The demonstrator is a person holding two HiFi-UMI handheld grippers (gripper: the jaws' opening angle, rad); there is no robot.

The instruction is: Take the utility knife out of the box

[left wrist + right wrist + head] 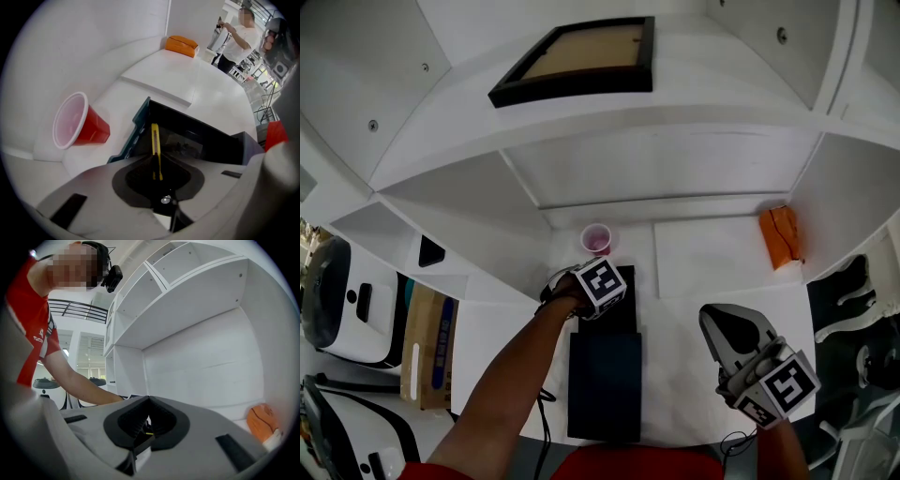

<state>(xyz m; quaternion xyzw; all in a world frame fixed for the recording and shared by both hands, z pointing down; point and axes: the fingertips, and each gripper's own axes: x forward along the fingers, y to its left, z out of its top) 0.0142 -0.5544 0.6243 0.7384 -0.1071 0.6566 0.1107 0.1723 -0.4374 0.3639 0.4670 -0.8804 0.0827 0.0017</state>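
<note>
The yellow utility knife [155, 140] stands on edge between the pads of my left gripper [157, 164], its far end reaching into the open black box [197, 126]. That gripper is shut on the knife and points straight down over the box's far end [628, 305] in the head view, where its marker cube [602, 286] hides the jaws. The box's dark lid [605, 384] lies flat toward me. My right gripper [727, 339] hovers level to the right of the box, jaws together with nothing between them [149, 401].
A red cup [596, 239] lies on its side just beyond the box. An orange packet [780, 236] sits at the right back corner of the white desk [703, 258]. White shelves rise behind, with a framed picture [577, 61] on top. A person stands far off in the left gripper view.
</note>
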